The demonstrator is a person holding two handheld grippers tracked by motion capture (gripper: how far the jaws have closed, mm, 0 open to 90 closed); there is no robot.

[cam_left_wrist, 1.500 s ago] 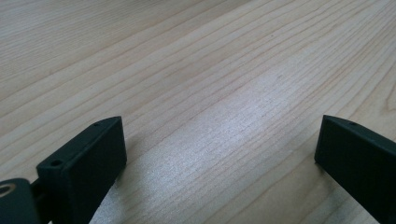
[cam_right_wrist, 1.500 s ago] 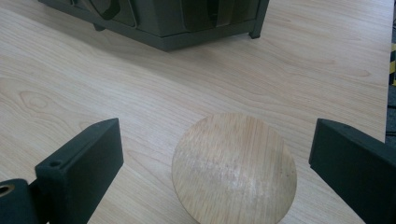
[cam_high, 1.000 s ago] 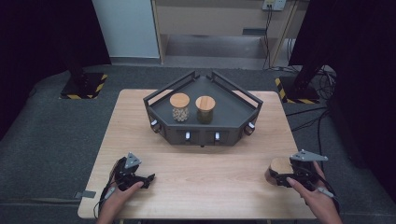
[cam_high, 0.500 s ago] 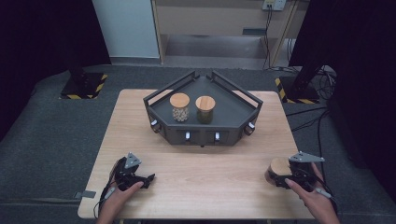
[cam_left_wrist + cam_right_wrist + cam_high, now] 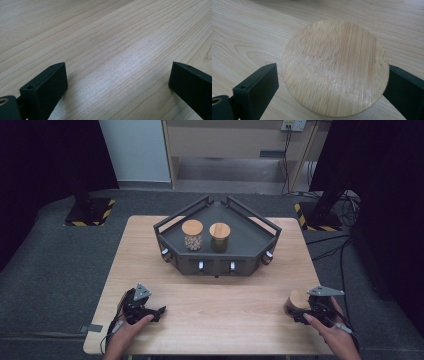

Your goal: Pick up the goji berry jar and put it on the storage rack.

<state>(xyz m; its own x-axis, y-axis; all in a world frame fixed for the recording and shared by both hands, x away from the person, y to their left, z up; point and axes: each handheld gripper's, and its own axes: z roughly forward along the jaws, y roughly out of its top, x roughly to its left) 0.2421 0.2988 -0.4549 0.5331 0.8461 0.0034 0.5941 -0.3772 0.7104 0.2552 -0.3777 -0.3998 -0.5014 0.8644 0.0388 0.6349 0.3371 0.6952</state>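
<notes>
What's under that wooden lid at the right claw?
In the high view, the wooden lid caps a jar on the table, between the right claw jaws. The lid and claw hide the jar's contents.

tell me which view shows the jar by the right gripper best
The right gripper view: the jar's wooden lid sits large between the open jaws. The high view shows it small, beside the right gripper.

High view looks forward and down over the whole tabletop [image 5: 215,305]; both gripper views look closely along it.
</notes>
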